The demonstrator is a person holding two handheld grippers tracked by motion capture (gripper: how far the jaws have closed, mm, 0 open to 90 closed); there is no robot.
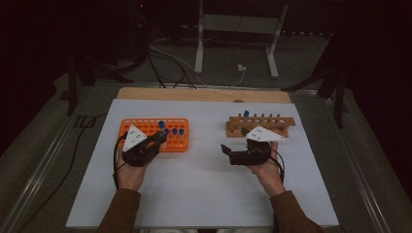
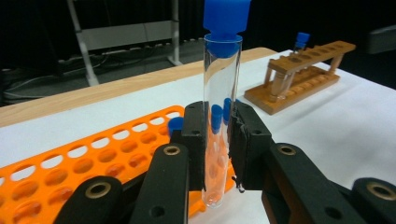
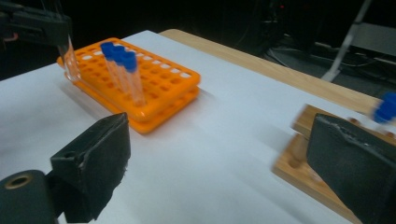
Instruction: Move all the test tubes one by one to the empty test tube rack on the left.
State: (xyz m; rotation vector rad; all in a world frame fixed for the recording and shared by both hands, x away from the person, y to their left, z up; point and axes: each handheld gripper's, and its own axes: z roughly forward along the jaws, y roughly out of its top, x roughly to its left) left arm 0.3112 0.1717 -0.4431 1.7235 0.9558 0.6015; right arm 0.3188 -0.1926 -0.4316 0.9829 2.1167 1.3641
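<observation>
Test tube (image 2: pixel 219 116), unlabelled, clamped in left tool (image 2: pixel 217 140)

The room was dim, its surroundings falling almost to black beyond the far edge of the table (image 1: pixel 204 93). The white sheet (image 1: pixel 204 194) on top caught most of the light and looked evenly lit, with only soft, faint shadows. In the left gripper view the clear test tube (image 2: pixel 219 116) stood sharp, with pale highlights down its glass, while the wooden rack (image 2: pixel 299 77) behind was slightly soft. In the right gripper view the wooden rack (image 3: pixel 299 158) and a blue cap (image 3: pixel 385 107) were smeared by motion blur, and the orange rack (image 3: pixel 154 88) was grainy
</observation>
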